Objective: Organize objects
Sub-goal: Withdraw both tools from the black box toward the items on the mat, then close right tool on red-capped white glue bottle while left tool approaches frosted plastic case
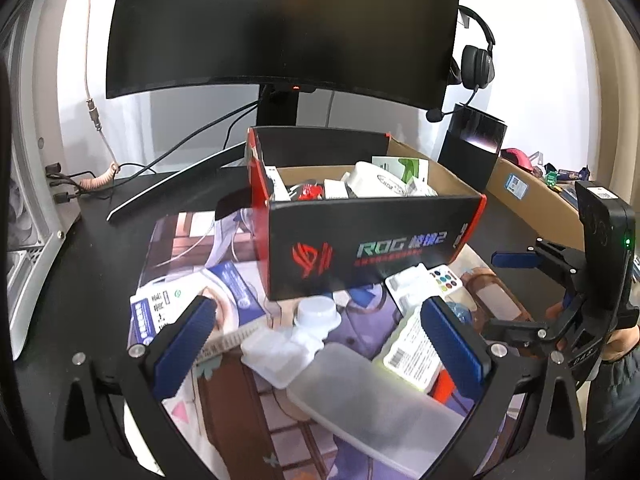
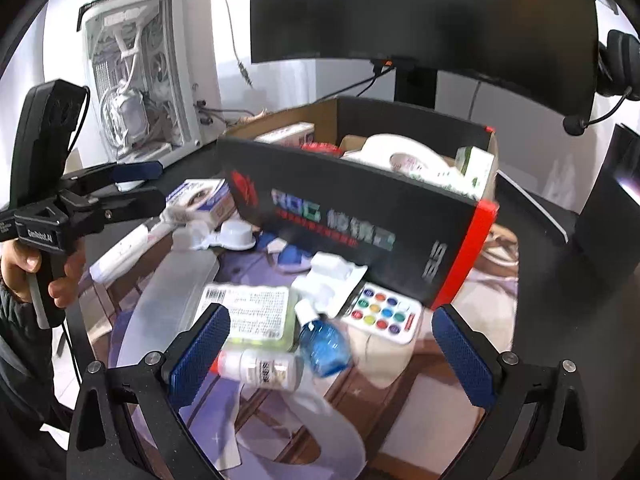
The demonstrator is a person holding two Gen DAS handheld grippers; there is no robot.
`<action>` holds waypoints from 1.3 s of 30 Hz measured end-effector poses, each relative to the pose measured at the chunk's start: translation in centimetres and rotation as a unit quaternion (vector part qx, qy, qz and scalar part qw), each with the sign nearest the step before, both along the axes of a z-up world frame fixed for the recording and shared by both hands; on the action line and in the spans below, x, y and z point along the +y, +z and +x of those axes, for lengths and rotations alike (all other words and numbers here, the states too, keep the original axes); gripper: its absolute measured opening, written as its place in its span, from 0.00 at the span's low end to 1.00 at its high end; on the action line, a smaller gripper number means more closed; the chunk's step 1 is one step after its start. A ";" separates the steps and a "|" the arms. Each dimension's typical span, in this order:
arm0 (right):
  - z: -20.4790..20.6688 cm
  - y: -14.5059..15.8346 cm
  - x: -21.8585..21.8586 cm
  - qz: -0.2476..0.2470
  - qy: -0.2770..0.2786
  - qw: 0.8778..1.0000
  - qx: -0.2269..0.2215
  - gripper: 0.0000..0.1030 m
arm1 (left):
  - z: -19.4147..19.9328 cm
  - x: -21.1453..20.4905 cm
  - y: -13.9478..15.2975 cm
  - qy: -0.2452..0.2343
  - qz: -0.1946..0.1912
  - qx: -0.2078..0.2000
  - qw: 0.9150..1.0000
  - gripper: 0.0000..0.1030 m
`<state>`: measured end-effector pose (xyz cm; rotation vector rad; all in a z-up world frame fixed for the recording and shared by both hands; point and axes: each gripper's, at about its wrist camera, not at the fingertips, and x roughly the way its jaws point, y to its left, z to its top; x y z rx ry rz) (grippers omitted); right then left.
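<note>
The left gripper point(image 1: 316, 344) stands wide open and holds nothing; its blue pads point(image 1: 184, 344) hang above the clutter on the printed mat point(image 1: 240, 420). Between its fingers lie a frosted case point(image 1: 372, 396), a clear blister tray point(image 1: 280, 356) and a white cap point(image 1: 318, 311). A label pack point(image 1: 412, 348) lies just beside the right pad, and a blue-and-white box point(image 1: 160, 312) sits by the left pad.

The right gripper point(image 2: 332, 348) is also spread wide with nothing in its grasp. Below it lie a white bottle point(image 2: 260, 368) on its side, a blue bottle point(image 2: 322, 344) touching it, and a green-edged label pack point(image 2: 256, 316). Just beyond is a paint palette point(image 2: 382, 310) with coloured wells, close against the near wall of the ROG box point(image 2: 360, 232). To the left, a hand point(image 2: 24, 268) grips the handle of the other gripper.

The ROG box point(image 1: 360, 240) stands on the mat in the middle of the desk point(image 1: 96, 240), open on top. Inside it are a white tape roll point(image 1: 376, 180), a green-and-white carton point(image 1: 404, 168) and a small red thing point(image 1: 310, 191), too blurred to identify.

Farther back are a dark monitor point(image 1: 280, 24) on its stand, a headset point(image 1: 476, 60) hanging to the right, a black box point(image 1: 472, 140) below it, and a white PC case point(image 2: 144, 72) at far left.
</note>
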<state>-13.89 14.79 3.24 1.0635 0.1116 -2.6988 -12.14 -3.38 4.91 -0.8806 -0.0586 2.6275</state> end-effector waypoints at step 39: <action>0.6 -4.0 -6.8 0.056 0.040 0.995 -0.068 1.00 | 2.0 -0.4 -0.5 -0.004 -0.032 -0.008 0.999 1.00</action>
